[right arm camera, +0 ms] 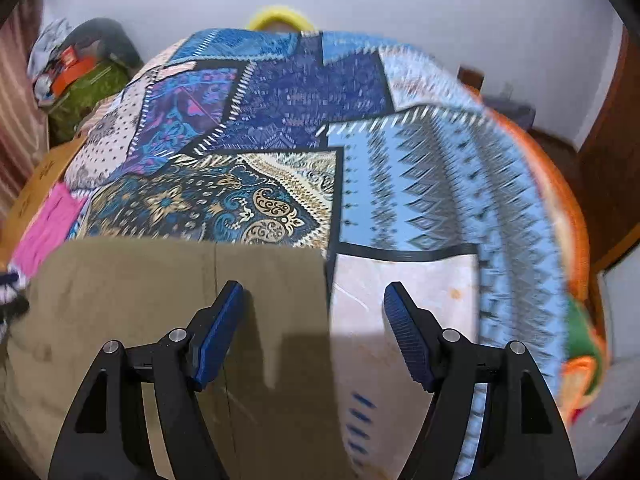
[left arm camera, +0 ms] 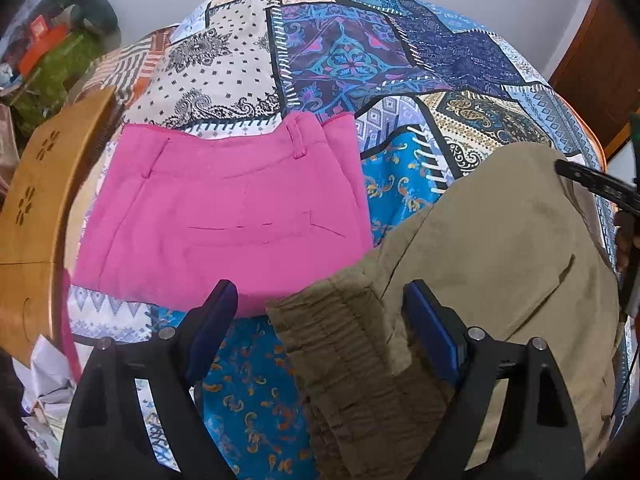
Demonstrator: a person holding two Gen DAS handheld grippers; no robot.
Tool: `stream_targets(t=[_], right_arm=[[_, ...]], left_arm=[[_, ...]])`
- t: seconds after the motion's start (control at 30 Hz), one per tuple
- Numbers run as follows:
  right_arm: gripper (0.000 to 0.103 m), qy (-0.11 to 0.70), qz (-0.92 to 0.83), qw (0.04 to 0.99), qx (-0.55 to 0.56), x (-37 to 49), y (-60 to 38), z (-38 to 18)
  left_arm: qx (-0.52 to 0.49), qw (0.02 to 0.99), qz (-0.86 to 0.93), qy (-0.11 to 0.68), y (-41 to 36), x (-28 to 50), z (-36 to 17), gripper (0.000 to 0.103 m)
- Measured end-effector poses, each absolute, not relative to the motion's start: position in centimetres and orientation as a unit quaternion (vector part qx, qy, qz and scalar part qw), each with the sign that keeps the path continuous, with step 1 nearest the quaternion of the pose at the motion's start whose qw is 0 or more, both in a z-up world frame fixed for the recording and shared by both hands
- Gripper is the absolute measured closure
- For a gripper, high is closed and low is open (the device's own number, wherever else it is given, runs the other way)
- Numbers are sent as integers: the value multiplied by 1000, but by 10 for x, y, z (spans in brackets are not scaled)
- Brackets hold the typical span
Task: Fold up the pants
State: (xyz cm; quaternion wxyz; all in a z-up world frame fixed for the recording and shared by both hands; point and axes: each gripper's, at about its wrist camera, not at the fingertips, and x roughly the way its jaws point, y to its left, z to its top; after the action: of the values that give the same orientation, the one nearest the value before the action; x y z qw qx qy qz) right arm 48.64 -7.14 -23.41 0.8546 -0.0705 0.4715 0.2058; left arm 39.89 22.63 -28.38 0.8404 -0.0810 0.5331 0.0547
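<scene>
Patchwork-print bedspread (left arm camera: pixel 400 48) in blue, purple and cream covers the work surface, with a pale wall behind it and a wooden headboard-like panel (left arm camera: pixel 36 200) at the left edge of the left wrist view. I see the khaki pants (left arm camera: pixel 500 248) in the lower right of that view, their gathered elastic waistband (left arm camera: pixel 344 352) at lower centre; the long axis appears to run from there toward the right edge. In the right wrist view the khaki pants (right arm camera: pixel 160 300) fill the lower left, one straight edge crossing the frame centre. Folded pink pants (left arm camera: pixel 224 208) lie at centre left, waistband toward the top of the frame, just beside the khaki pair. My left gripper (left arm camera: pixel 320 296) points steeply down over the waistband, jaws wide, nothing clamped. My right gripper (right arm camera: pixel 314 296) also points down, jaws apart, straddling the khaki edge without pressing it. I can read no labels or writing.
</scene>
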Motion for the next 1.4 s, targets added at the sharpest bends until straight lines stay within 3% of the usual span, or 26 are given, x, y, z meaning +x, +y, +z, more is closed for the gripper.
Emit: stream_targets(t=[0.03, 0.07, 0.13, 0.2, 0.27, 0.63, 0.83, 1.4], right_arm=[[48, 476, 209, 852, -60, 489, -70, -239], [49, 479, 214, 850, -47, 490, -68, -244], [67, 463, 221, 857, -46, 485, -65, -244], [74, 454, 235, 858, -50, 481, -62, -243], [90, 448, 224, 863, -73, 478, -58, -241], [92, 414, 186, 882, -130, 476, -47, -216], [92, 373, 179, 901, -130, 467, -53, -165], [93, 310, 198, 927, -74, 342, -120, -77]], left_arm=[[-85, 840, 52, 533, 227, 398, -286, 16], [-90, 840, 50, 532, 229, 398, -288, 17], [-97, 840, 41, 533, 231, 399, -292, 23], [-105, 840, 28, 532, 231, 399, -292, 38], [-103, 843, 35, 527, 230, 398, -289, 41], [-19, 877, 76, 474, 221, 396, -236, 47], [-21, 900, 76, 428, 217, 393, -188, 48], [14, 930, 48, 364, 172, 288, -109, 48]])
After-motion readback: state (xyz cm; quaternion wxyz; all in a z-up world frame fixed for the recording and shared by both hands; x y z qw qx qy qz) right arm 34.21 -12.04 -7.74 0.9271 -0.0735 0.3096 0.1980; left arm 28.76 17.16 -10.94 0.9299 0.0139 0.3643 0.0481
